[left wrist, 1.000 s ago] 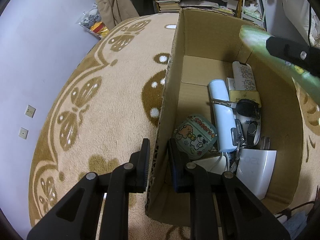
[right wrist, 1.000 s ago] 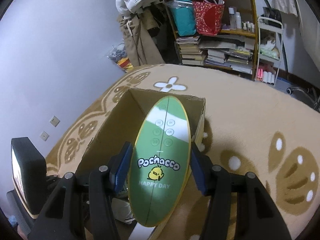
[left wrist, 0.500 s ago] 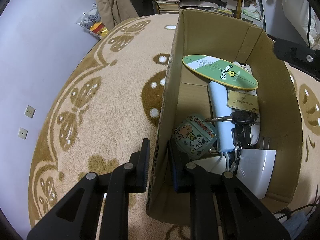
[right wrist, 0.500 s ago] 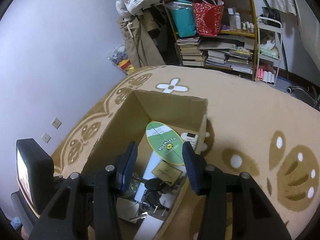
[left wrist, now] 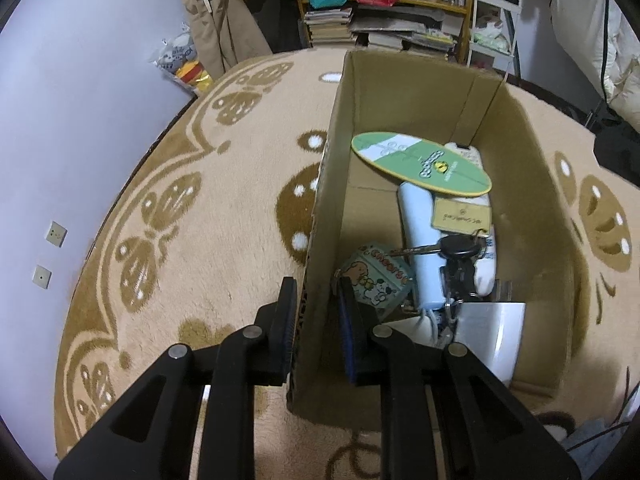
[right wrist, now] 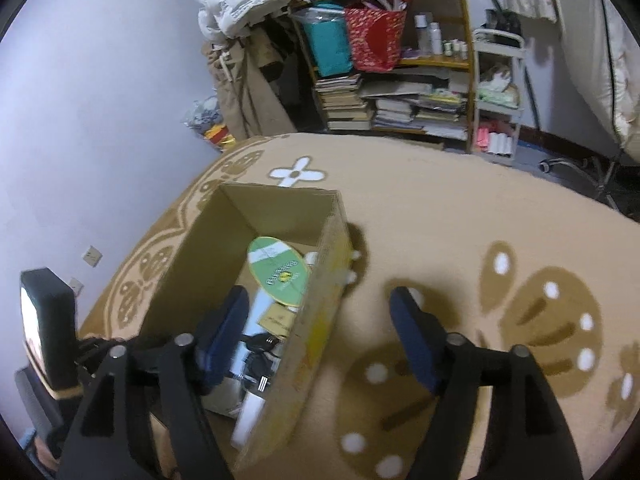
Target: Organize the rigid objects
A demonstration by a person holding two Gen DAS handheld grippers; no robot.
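A cardboard box (left wrist: 532,184) stands on the beige rug. Inside lie a green oval Pochacco board (left wrist: 420,162), a light blue cylinder (left wrist: 420,236), a tan card (left wrist: 460,216), black keys (left wrist: 456,248), a cartoon pouch (left wrist: 376,276) and a white charger (left wrist: 488,332). My left gripper (left wrist: 316,316) is shut on the box's left wall (left wrist: 324,208). My right gripper (right wrist: 320,328) is open and empty, straddling the box's right wall (right wrist: 320,304); the green board (right wrist: 278,276) shows below it.
A patterned beige rug (left wrist: 180,220) lies under everything. A cluttered bookshelf (right wrist: 400,92) and a white cart (right wrist: 496,92) stand at the far wall. The left gripper's body (right wrist: 44,324) shows at the left of the right wrist view.
My right gripper let go of the green board, which dropped into the box across the other items. The right gripper has opened wider and drawn back to the right. The left gripper stayed put.
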